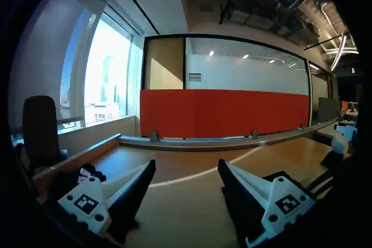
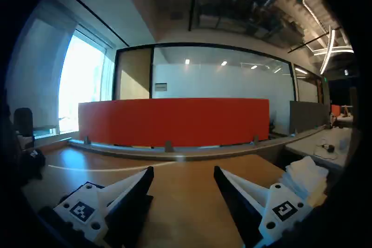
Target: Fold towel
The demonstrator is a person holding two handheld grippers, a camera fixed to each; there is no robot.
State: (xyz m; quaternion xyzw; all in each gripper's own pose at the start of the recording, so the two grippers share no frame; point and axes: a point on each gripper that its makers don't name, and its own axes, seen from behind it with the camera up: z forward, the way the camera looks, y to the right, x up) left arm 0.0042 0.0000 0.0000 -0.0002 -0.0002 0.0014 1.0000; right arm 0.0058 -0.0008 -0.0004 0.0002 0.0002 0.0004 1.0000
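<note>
L gripper [image 1: 186,176]: fingers apart, empty, over bare wood table [image 1: 186,211]. R gripper [image 2: 182,178]: fingers apart, empty. White towel stack [image 2: 304,176] sits rightward of R fingers, near table edge. R hand nearer, I judge.

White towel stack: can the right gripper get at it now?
Probably yes. The right gripper is open, and only bare desk seems to lie between it and the white towel stack, off to its right.
</note>
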